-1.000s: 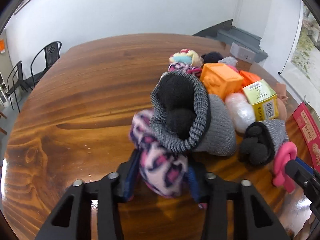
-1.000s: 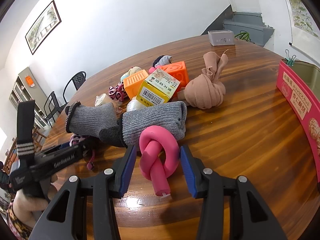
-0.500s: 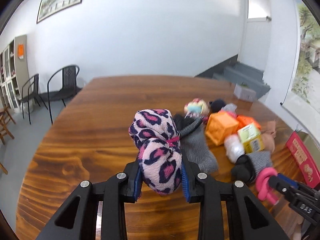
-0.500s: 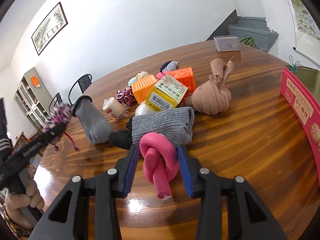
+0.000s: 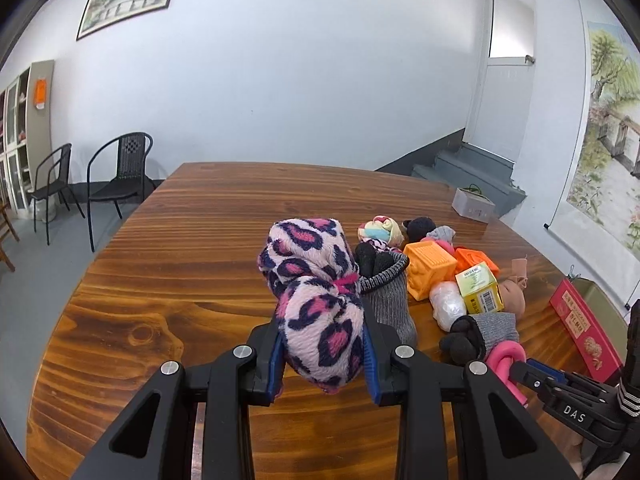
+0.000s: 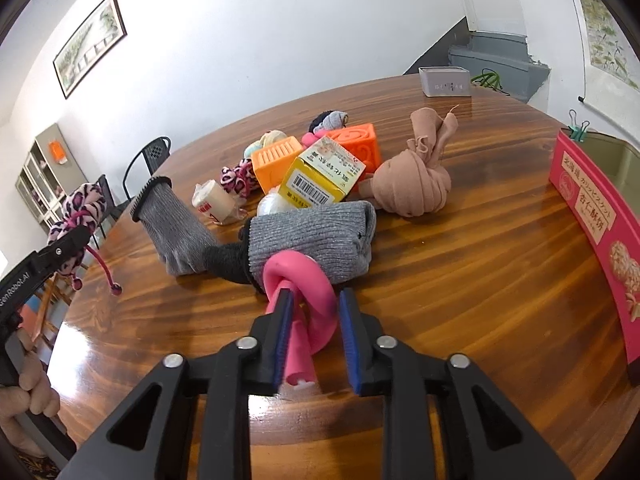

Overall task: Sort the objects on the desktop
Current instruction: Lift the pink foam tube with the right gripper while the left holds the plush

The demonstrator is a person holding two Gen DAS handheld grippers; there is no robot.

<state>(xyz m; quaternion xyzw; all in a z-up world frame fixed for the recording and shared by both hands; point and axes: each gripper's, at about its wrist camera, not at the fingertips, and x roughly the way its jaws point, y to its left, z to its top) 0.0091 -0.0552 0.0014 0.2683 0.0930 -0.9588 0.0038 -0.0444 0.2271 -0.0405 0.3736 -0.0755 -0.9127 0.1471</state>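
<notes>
Two grippers carry our work: our left gripper pinches the leopard-print plush bundle, lifted clear of the wooden table, its pink cord dangling. Our right gripper has just been closing its jaws around the pink knotted foam tube, which lies on the table between the blue pads; the left pad touches it, and whether the right one does we cannot tell. At twelve o'clock from the tube, touching it, lies a grey sock, with a second grey sock at ten o'clock. Beyond sit a yellow carton, two orange blocks and a tan stocking bundle. At three o'clock stands a pink biscuit box; we cannot see its contents.
</notes>
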